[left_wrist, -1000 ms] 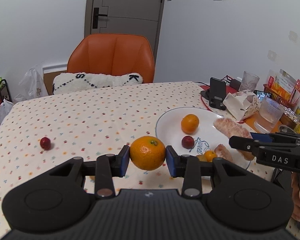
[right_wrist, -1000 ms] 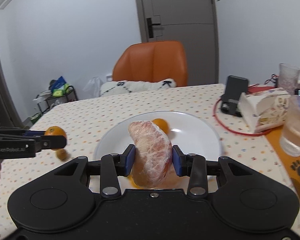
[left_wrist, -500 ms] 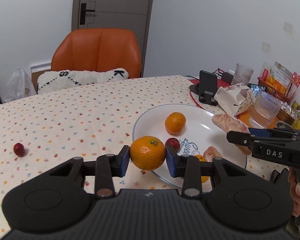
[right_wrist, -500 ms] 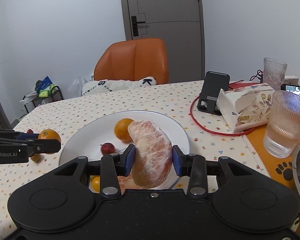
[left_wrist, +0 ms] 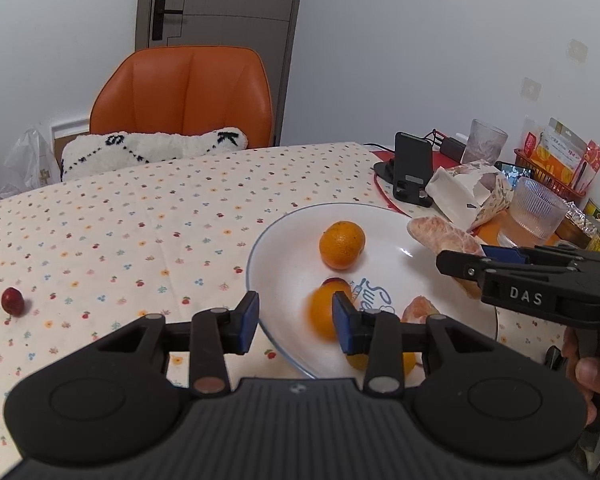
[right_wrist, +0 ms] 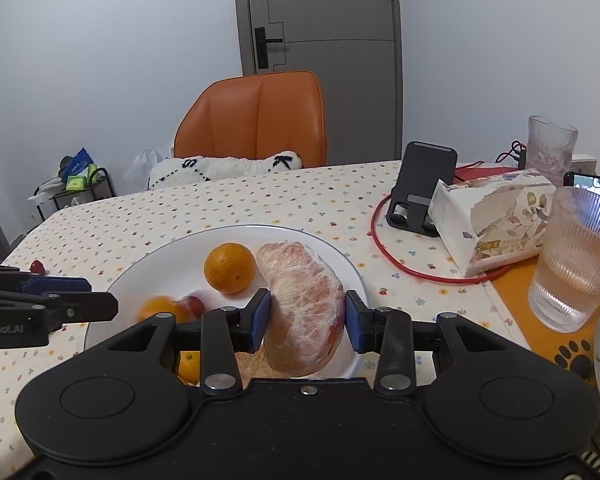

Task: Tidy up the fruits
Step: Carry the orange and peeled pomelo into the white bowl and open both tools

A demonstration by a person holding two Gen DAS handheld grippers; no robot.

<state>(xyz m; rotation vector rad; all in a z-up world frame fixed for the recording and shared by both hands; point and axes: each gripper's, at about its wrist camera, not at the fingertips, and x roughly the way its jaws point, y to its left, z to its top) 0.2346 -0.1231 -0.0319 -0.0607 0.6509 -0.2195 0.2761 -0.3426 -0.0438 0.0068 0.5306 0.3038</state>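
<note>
A small red fruit (left_wrist: 12, 300) lies alone on the dotted cloth of the desk (left_wrist: 140, 220), far out at the left and well apart from the white plate (left_wrist: 284, 248). The left tool (left_wrist: 295, 322) stands wide open over the plate's near rim with nothing between its blue pads; a blurred orange (left_wrist: 321, 312) sits on the plate just by its right pad. Beyond that, another orange (left_wrist: 342, 245) rests near the plate's middle, with a second small red fruit (right_wrist: 196, 305) close beside the blurred one. A peeled piece (left_wrist: 419, 309) and a small orange fruit (right_wrist: 190, 365) lie at the plate's near edge. Farther right, the right tool (right_wrist: 307, 322) is closed on a pale pink pomelo segment (right_wrist: 304, 312), held above the plate's right side. A ribbed glass (right_wrist: 576, 256) stands at the far right.
</note>
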